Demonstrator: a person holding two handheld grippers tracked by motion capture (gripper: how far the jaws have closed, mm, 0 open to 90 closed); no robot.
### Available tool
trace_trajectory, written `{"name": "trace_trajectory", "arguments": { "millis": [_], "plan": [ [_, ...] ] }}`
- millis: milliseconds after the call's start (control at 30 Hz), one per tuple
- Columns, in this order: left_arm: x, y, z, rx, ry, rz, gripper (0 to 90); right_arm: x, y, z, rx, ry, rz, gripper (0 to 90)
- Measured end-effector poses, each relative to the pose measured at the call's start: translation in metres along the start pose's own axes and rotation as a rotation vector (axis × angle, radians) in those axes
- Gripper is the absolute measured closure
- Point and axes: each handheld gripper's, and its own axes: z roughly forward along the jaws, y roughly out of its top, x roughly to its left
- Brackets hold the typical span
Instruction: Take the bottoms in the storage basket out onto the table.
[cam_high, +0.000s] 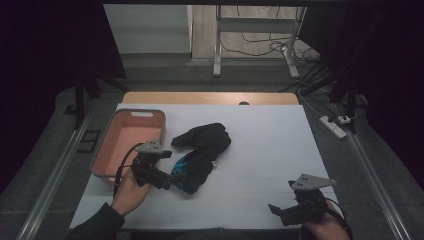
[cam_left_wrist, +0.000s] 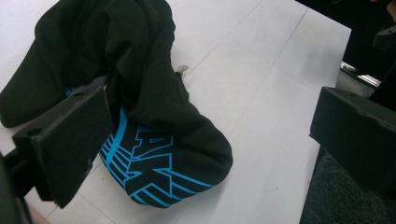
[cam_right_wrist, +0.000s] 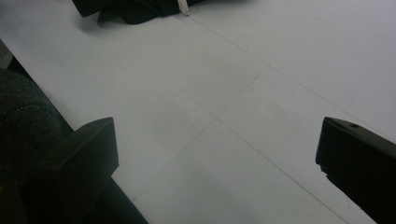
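The crumpled black fabric garment with bright blue striped lettering lies on the white table surface, left of its middle and just to the right of the pink plastic tray. It is bunched into a long heap that runs from the far right to the near left. The blue print shows on its near rounded end, the far part is plain black, and a small white tag sticks out at its side
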Motion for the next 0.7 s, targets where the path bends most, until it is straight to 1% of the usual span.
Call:
{"name": "trace_trajectory", "arguments": {
  "millis": [233, 300, 500, 700],
  "plan": [
    [-0.002, -0.004, -0.005, 0.000, 0.016, -0.007, 0.0, 0.000, 0.000, 0.000, 0.000, 0.000, 0.001, 0.0],
    [-0.003, -0.005, -0.006, -0.004, 0.010, -0.004, 0.0, 0.000, 0.000, 0.000, 0.000, 0.000, 0.001, 0.0],
    [-0.005, -0.008, -0.010, 0.008, 0.026, -0.004, 0.0, 0.000, 0.000, 0.000, 0.001, -0.001, 0.000, 0.0],
    [-0.007, -0.012, -0.014, 0.007, 0.029, -0.004, 0.0, 0.000, 0.000, 0.000, 0.001, -0.001, 0.000, 0.0]
  ]
}}
